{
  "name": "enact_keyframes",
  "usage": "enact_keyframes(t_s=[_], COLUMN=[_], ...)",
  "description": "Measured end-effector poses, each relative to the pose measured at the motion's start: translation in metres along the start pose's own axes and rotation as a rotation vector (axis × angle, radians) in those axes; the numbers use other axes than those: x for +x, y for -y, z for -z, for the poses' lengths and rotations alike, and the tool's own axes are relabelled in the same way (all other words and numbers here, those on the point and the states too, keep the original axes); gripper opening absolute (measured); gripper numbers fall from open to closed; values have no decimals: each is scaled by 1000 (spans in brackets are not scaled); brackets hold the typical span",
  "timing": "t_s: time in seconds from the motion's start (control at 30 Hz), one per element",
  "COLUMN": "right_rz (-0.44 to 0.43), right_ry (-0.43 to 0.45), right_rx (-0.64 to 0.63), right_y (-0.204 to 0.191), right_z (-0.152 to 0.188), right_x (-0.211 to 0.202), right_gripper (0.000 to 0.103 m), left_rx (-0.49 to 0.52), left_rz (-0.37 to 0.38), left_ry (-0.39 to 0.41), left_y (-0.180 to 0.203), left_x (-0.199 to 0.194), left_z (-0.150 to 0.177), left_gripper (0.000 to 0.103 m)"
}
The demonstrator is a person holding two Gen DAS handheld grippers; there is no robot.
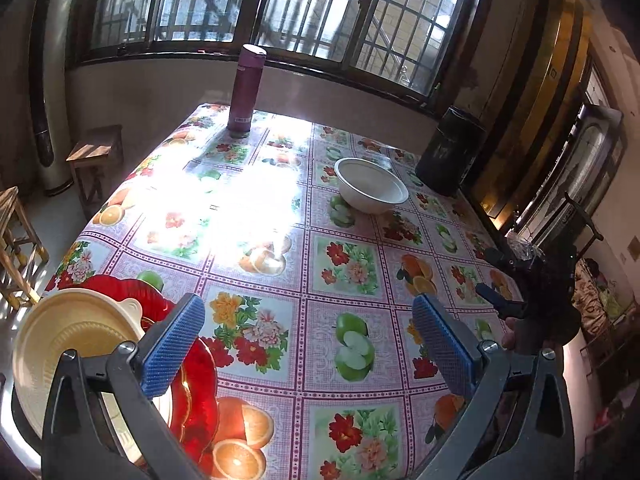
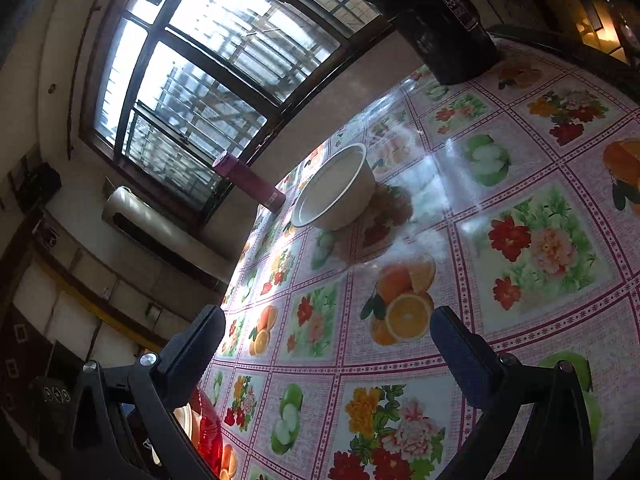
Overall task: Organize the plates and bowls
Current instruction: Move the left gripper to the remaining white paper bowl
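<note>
A white bowl (image 1: pixel 370 186) (image 2: pixel 334 188) stands alone toward the far right of the table. At the near left corner a cream ribbed dish (image 1: pixel 76 344) rests on a red glass plate (image 1: pixel 196 384) (image 2: pixel 208 428). My left gripper (image 1: pixel 310 344) hangs open above the table just right of that stack, with nothing between its blue pads (image 1: pixel 176 344). My right gripper (image 2: pixel 330 356) is rolled to one side and stands wide open and empty, well short of the white bowl. In the left wrist view the right gripper (image 1: pixel 489 274) shows at the right edge, held by a hand (image 1: pixel 516 332).
A fruit-and-flower tablecloth (image 1: pixel 348 264) covers the table. A purple bottle (image 1: pixel 246 88) (image 2: pixel 248 178) stands at the far edge by the window. A black kettle-like container (image 1: pixel 448 156) (image 2: pixel 440 20) stands at the far right corner. Wooden stools (image 1: pixel 96 152) stand left of the table.
</note>
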State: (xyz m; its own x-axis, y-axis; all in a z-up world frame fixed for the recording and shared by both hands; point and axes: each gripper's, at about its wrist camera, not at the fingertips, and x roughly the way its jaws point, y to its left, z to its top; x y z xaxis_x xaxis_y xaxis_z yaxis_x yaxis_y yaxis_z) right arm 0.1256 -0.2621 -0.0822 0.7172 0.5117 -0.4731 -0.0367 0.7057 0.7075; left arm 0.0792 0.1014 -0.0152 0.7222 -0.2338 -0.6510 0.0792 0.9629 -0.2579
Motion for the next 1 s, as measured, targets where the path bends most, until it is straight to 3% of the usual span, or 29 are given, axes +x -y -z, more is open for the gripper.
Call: enact_keyframes(t_s=[0.2, 0.37, 0.7, 0.83, 1.0], right_rz=[15, 17, -28, -70, -89], right_ry=[-4, -22, -7, -45, -81], right_rx=[50, 105, 216, 220, 262], right_y=[23, 34, 39, 31, 33], right_z=[-25, -52, -114, -129, -139], right_x=[5, 23, 58, 89, 130], right_gripper=[103, 103, 103, 103, 103], left_rx=[76, 89, 58, -19, -52], left_rz=[-2, -33, -75, -30, -62], left_ry=[-167, -301, -435, -489, -479], left_y=[44, 56, 64, 55, 45], left_x=[66, 116, 189, 218, 252], left_z=[-21, -46, -114, -141, -169], left_gripper=[103, 103, 103, 103, 103])
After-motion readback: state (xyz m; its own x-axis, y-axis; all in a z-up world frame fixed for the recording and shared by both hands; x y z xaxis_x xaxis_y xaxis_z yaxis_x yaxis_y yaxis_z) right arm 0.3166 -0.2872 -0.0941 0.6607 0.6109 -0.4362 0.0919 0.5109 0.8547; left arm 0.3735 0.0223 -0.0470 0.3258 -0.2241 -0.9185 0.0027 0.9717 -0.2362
